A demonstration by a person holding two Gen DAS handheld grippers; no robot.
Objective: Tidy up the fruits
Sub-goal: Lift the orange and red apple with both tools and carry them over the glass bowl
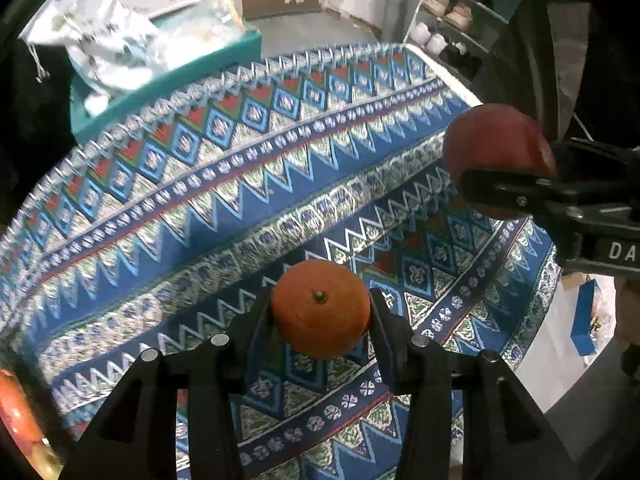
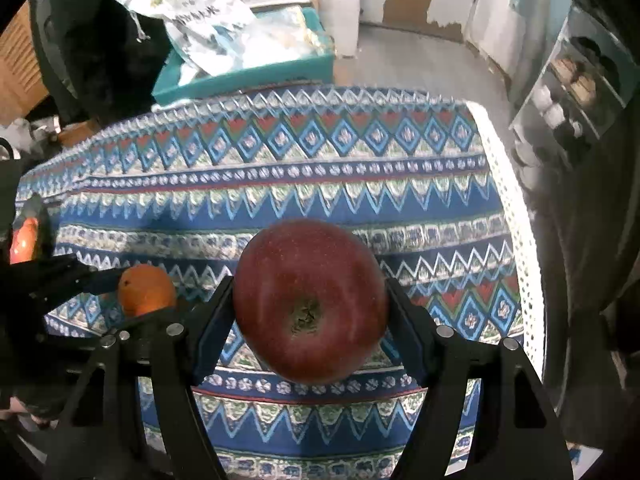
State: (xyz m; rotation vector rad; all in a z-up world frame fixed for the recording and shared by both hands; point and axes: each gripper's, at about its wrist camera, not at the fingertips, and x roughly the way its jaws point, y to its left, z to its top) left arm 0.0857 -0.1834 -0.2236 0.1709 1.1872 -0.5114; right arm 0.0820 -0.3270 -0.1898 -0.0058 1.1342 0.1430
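Note:
An orange (image 1: 320, 309) with its stem spot facing the camera is clamped between the black fingers of my left gripper (image 1: 320, 314), lifted above the patterned blue cloth (image 1: 200, 184). In the right wrist view a dark red apple (image 2: 310, 300) fills the jaws of my right gripper (image 2: 310, 312), both pads pressing its sides, also off the cloth. The same apple (image 1: 496, 148) shows at the right of the left wrist view, held by the other gripper. The orange (image 2: 146, 290) appears at the left of the right wrist view, gripped from the left.
A teal tray (image 2: 248, 76) with plastic bags sits past the table's far edge. More red-orange fruit (image 1: 20, 416) lies at the lower left, seen as fruit (image 2: 24, 240) at the left edge of the right wrist view. A shoe rack (image 1: 452, 20) stands at the right.

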